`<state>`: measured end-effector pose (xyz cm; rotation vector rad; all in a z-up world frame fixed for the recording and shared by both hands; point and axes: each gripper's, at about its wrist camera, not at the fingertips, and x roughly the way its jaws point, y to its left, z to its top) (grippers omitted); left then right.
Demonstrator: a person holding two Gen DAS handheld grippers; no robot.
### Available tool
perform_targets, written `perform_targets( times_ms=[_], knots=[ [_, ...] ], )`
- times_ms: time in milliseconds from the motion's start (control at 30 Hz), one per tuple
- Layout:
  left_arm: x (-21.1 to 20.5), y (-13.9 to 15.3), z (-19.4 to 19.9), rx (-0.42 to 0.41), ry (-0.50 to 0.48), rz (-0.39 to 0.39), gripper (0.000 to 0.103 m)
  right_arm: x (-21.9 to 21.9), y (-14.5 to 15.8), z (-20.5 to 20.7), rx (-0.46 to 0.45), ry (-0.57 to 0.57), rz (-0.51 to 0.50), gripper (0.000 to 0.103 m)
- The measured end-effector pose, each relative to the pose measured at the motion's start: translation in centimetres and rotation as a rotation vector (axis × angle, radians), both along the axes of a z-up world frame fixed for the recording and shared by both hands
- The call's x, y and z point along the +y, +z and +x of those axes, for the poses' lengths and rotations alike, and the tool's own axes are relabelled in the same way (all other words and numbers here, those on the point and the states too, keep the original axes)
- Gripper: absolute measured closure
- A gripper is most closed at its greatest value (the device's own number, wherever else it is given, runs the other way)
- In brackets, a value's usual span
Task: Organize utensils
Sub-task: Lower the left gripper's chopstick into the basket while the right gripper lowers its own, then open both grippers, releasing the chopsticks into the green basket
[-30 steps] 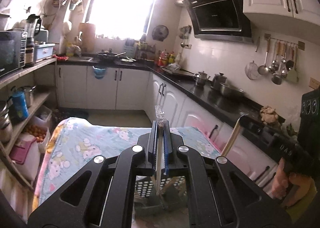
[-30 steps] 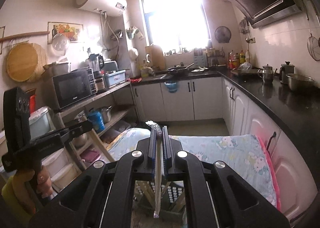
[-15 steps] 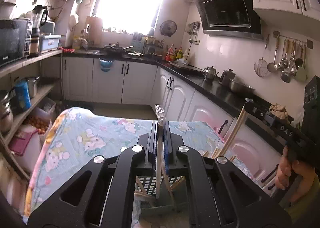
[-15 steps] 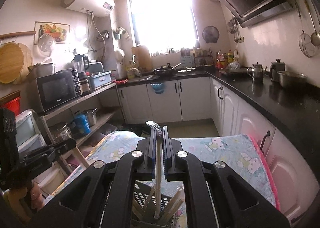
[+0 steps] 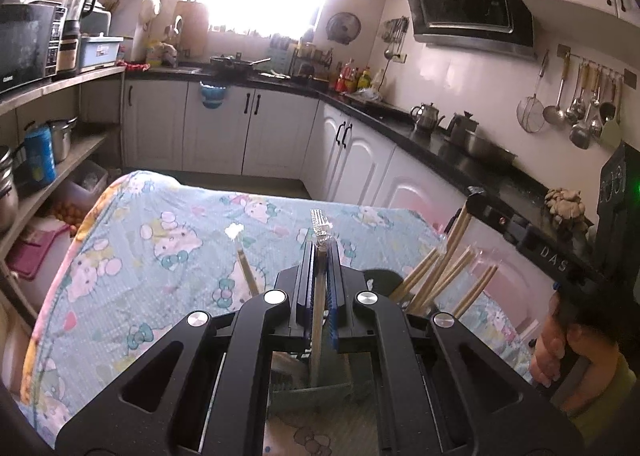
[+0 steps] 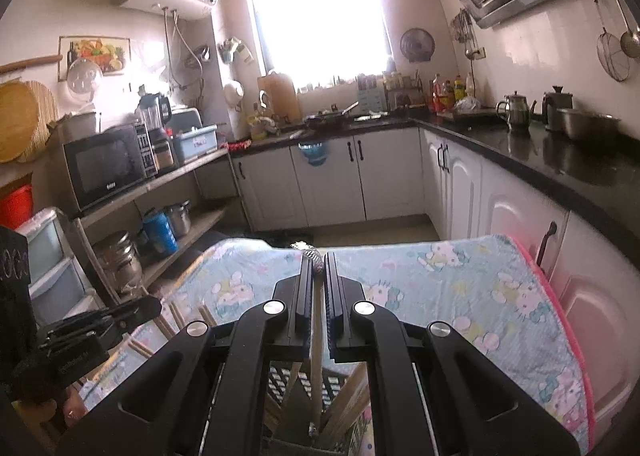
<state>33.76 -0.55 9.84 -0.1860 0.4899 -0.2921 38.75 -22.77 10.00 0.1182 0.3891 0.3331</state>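
Note:
My left gripper (image 5: 320,256) is shut on a wooden chopstick with a silver patterned top (image 5: 319,226), held upright over a dark slotted utensil holder (image 5: 312,384). Several chopsticks (image 5: 440,280) stand in the holder to the right and one (image 5: 246,272) leans to the left. My right gripper (image 6: 317,268) is shut on a second silver-tipped chopstick (image 6: 316,356) whose lower end reaches into the same holder (image 6: 312,388). The right gripper also shows at the right edge of the left wrist view (image 5: 532,244), and the left gripper shows at the left edge of the right wrist view (image 6: 100,320).
The holder stands on a table with a light blue cartoon-print cloth (image 5: 160,240). White cabinets under a black counter (image 6: 560,164) with pots run along the right. Open shelves (image 6: 160,184) with a microwave and jars stand on the left.
Both grippers have moved down and tilted toward the table, each with its chopstick. The standing chopsticks in the holder now show more plainly in the left wrist view.

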Motion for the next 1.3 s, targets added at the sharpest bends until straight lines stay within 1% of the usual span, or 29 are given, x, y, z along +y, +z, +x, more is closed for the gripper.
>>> perform_targets(
  times_ms=[200, 367, 467, 500, 533, 567, 600, 700, 733, 767, 833, 900, 933, 1000, 1033, 1100, 1133, 1200, 1233, 1267, 1300],
  knots=[
    [-0.2, -0.9, 0.1, 0.021, 0.002, 0.011, 0.102, 0.4, -1.3, -0.1, 0.034, 0.009, -0.019, 0.097],
    [-0.2, -1.3, -0.1, 0.027, 0.002, 0.018, 0.102, 0.7, -1.7, -0.4, 0.057, 0.022, -0.042, 0.097],
    [-0.1, -1.3, -0.4, 0.036, 0.002, 0.019, 0.101, 0.8, -1.7, -1.0, 0.055, 0.013, -0.065, 0.096],
    [-0.1, -1.3, -0.5, 0.039, 0.001, 0.018, 0.098, 0.7, -1.7, -1.1, 0.063, 0.013, -0.067, 0.095],
    [-0.2, -1.2, -0.8, 0.040, 0.000, 0.019, 0.096, 0.6, -1.7, -1.2, 0.069, 0.013, -0.064, 0.089],
    [-0.2, -1.2, -1.0, 0.039, 0.001, 0.022, 0.091, 0.5, -1.7, -1.4, 0.076, 0.013, -0.061, 0.084],
    [-0.2, -1.1, -1.2, 0.039, 0.001, 0.026, 0.086, 0.3, -1.7, -1.6, 0.078, 0.012, -0.060, 0.082],
    [-0.2, -0.9, -1.9, 0.041, 0.002, 0.034, 0.083, -0.1, -1.5, -2.4, 0.077, 0.007, -0.065, 0.081],
    [-0.2, -0.9, -2.1, 0.042, 0.004, 0.036, 0.082, -0.3, -1.4, -2.6, 0.078, 0.003, -0.065, 0.078],
    [-0.2, -0.8, -2.3, 0.044, 0.004, 0.036, 0.079, -0.5, -1.3, -3.0, 0.080, 0.002, -0.062, 0.075],
    [-0.2, -0.6, -2.8, 0.045, 0.003, 0.036, 0.074, -0.9, -1.0, -3.7, 0.075, 0.001, -0.062, 0.072],
    [-0.2, -0.3, -3.6, 0.040, -0.001, 0.039, 0.068, -1.2, -0.6, -4.5, 0.066, -0.002, -0.071, 0.071],
    [-0.2, -0.1, -3.9, 0.038, -0.002, 0.044, 0.067, -1.3, -0.4, -4.9, 0.064, -0.004, -0.076, 0.069],
    [-0.2, 0.2, -4.6, 0.036, 0.000, 0.047, 0.059, -1.6, -0.1, -5.8, 0.060, -0.004, -0.079, 0.066],
    [-0.1, 0.4, -5.1, 0.031, 0.001, 0.046, 0.057, -1.7, 0.0, -6.2, 0.057, -0.004, -0.080, 0.063],
    [-0.2, 0.7, -5.9, 0.023, 0.003, 0.048, 0.048, -1.9, 0.2, -7.4, 0.049, 0.001, -0.084, 0.058],
    [-0.2, 0.8, -6.4, 0.020, 0.001, 0.050, 0.044, -1.9, 0.3, -7.9, 0.044, 0.002, -0.087, 0.055],
    [-0.3, 0.8, -7.2, 0.017, -0.004, 0.055, 0.038, -2.0, 0.4, -9.0, 0.035, 0.005, -0.096, 0.049],
    [-0.4, 0.8, -7.5, 0.016, -0.003, 0.058, 0.036, -2.1, 0.4, -9.6, 0.032, 0.008, -0.099, 0.043],
    [-0.4, 0.7, -8.0, 0.018, -0.004, 0.061, 0.031, -2.2, 0.4, -10.0, 0.029, 0.009, -0.099, 0.036],
    [-0.4, 0.6, -8.5, 0.021, -0.009, 0.061, 0.029, -2.3, 0.3, -10.7, 0.025, 0.007, -0.095, 0.033]
  ],
)
